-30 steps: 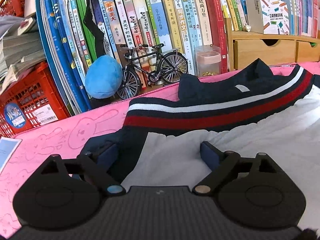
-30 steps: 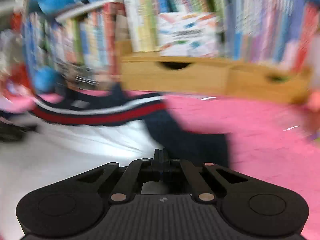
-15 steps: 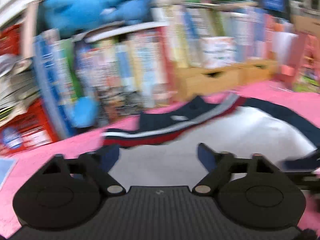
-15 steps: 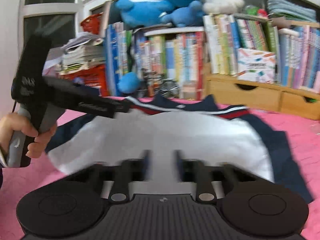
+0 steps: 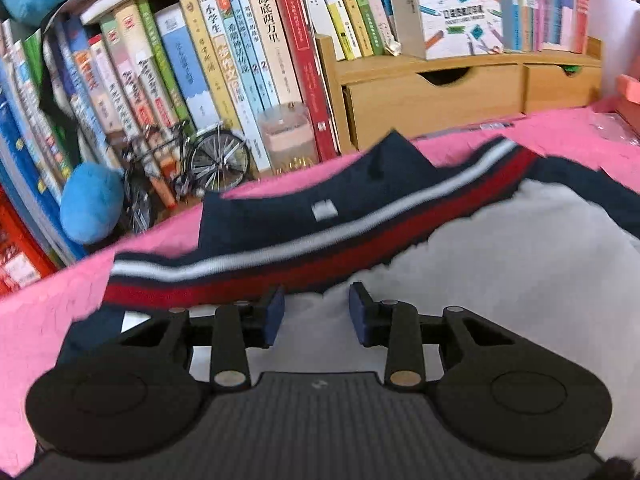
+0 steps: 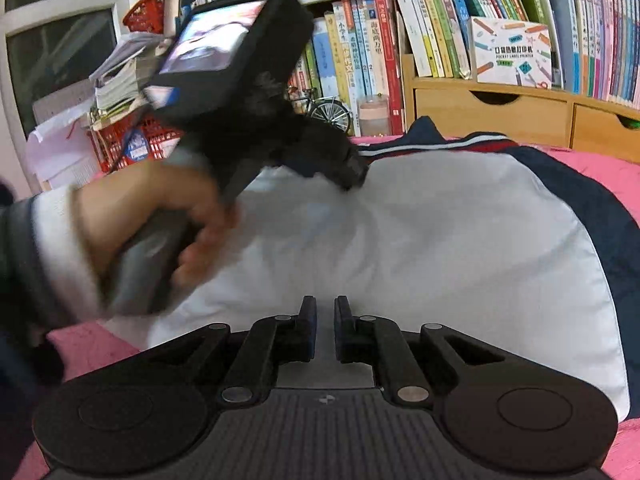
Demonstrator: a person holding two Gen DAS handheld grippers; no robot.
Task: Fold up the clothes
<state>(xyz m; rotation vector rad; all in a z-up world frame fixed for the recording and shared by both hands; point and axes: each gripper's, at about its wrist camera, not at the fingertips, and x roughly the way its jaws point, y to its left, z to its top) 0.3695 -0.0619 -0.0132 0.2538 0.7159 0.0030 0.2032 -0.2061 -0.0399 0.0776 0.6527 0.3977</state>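
Note:
A white shirt [image 5: 500, 260] with navy sleeves, a navy collar [image 5: 360, 184] and a red and white chest stripe lies flat on the pink cover [image 5: 48, 308]. My left gripper [image 5: 316, 292] hovers over the white cloth just below the stripe. Its jaws are closing, with a gap still between the pads and nothing pinched. In the right wrist view the shirt [image 6: 400, 240] fills the middle. A hand [image 6: 160, 220] holds the left gripper [image 6: 352, 176] over the shirt's upper left part. My right gripper [image 6: 325, 302] is shut over the near hem, with no cloth visibly caught.
Rows of books stand along the back, with a model bicycle [image 5: 192, 168], a blue plush [image 5: 90, 208] and a candle jar [image 5: 286, 136] in front. Wooden drawers [image 5: 432, 96] sit at the back right. A red crate [image 6: 120, 144] is at the left.
The left gripper's jaws have narrowed a lot, and it has swung right, from the left sleeve to below the chest stripe. The right gripper drew back from the right sleeve to the near hem.

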